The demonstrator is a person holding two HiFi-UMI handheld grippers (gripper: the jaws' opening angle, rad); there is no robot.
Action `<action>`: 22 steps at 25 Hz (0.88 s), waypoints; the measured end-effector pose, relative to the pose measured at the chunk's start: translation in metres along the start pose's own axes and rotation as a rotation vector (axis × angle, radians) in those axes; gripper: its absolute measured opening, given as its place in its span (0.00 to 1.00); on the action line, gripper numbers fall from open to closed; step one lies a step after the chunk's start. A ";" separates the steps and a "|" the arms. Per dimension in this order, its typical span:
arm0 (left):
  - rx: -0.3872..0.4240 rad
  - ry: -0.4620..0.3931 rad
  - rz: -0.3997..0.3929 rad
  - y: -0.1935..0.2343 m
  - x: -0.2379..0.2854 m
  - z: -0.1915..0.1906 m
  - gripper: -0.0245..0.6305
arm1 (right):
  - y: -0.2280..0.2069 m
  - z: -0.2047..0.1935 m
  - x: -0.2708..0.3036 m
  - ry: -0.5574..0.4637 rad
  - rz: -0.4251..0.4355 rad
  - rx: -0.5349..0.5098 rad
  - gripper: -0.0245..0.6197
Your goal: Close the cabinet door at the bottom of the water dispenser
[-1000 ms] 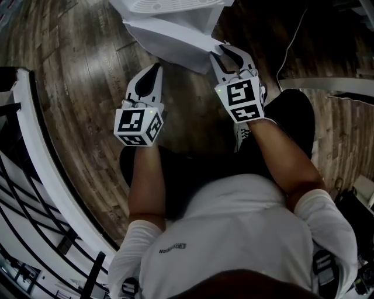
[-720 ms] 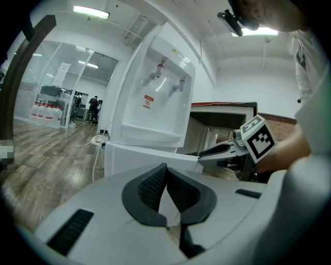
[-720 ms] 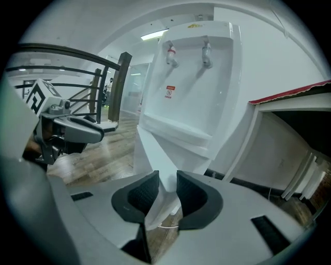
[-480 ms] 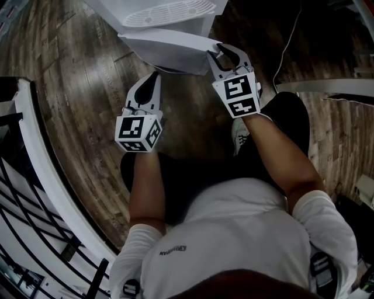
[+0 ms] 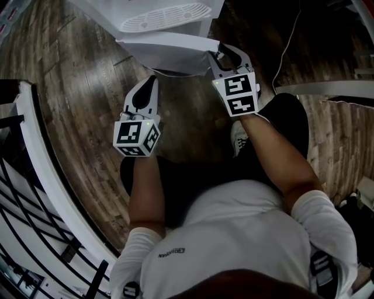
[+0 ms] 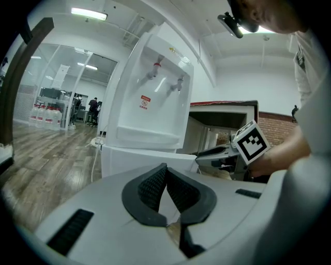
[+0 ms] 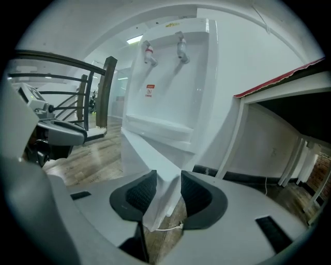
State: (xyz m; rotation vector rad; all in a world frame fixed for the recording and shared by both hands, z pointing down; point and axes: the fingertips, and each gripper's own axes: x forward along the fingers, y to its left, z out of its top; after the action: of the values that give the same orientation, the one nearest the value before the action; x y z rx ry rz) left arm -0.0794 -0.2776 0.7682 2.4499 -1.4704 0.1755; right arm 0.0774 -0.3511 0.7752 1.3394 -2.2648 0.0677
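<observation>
- Cabinet door: ajar at the water dispenser base, free edge between the right gripper jaws, which are opening.
- Left gripper: jaws together, empty, near the door.
- We push the edge flush rather than pinching it.

The cabinet door has swung nearer the water dispenser than a second ago. The right hand-held gripper has followed it; its jaws are opening, with the door's edge between them.

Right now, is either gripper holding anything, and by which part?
Nothing is held. On the right gripper the jaws are opening, with the free edge of the door between them but not pressed. The left gripper is shut and empty.
</observation>
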 end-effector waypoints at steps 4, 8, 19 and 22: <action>0.007 -0.003 -0.003 -0.003 0.002 0.003 0.03 | -0.004 -0.008 0.006 0.015 0.022 0.027 0.23; 0.020 0.000 -0.006 -0.007 0.005 0.004 0.03 | -0.007 -0.010 0.013 0.003 0.044 0.038 0.23; 0.027 0.008 0.002 -0.007 0.007 0.003 0.03 | -0.023 -0.008 0.029 -0.005 0.050 0.100 0.23; 0.026 0.010 0.008 -0.007 0.006 0.003 0.03 | -0.025 -0.008 0.032 -0.006 0.061 0.120 0.23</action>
State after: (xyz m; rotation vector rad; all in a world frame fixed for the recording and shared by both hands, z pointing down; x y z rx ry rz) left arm -0.0705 -0.2811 0.7657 2.4606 -1.4828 0.2090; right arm 0.0892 -0.3872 0.7913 1.3315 -2.3391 0.2236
